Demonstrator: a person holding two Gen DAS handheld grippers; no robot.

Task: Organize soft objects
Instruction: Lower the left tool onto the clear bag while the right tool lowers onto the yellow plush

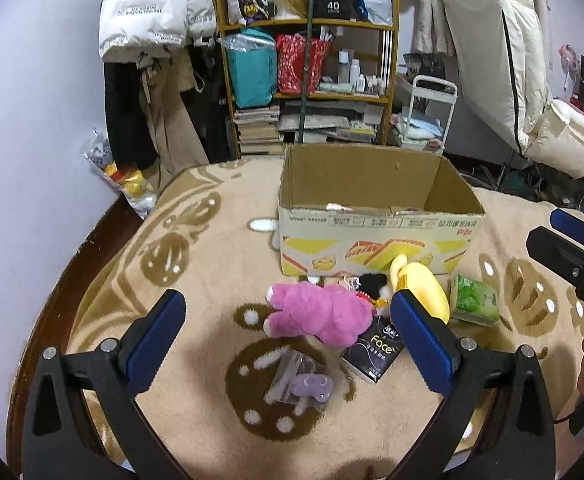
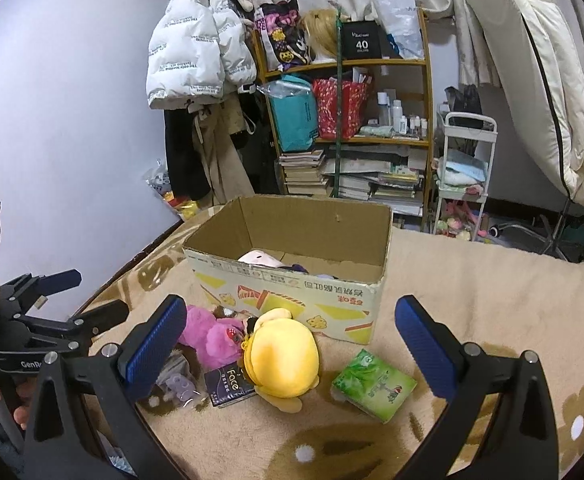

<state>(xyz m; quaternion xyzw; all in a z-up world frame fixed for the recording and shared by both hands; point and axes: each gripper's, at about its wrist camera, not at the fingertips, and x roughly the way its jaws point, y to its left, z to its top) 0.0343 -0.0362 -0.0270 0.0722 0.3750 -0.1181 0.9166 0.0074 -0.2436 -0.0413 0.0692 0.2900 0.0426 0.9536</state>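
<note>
Patterned blanket (image 1: 211,280) bearing a box (image 1: 376,240), with both grippers' fingers spread and empty: left gripper (image 1: 287,340) frames the pink plush (image 1: 316,312), right gripper (image 2: 287,350) the yellow plush (image 2: 281,356); crowded toys risk a double grab.

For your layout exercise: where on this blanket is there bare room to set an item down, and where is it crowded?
Bare: the blanket right of the cardboard box, beyond the green tissue pack; also the stretch left of the box. Crowded: in front of the box, where the pink plush, yellow plush and black Face pack cluster.
</note>
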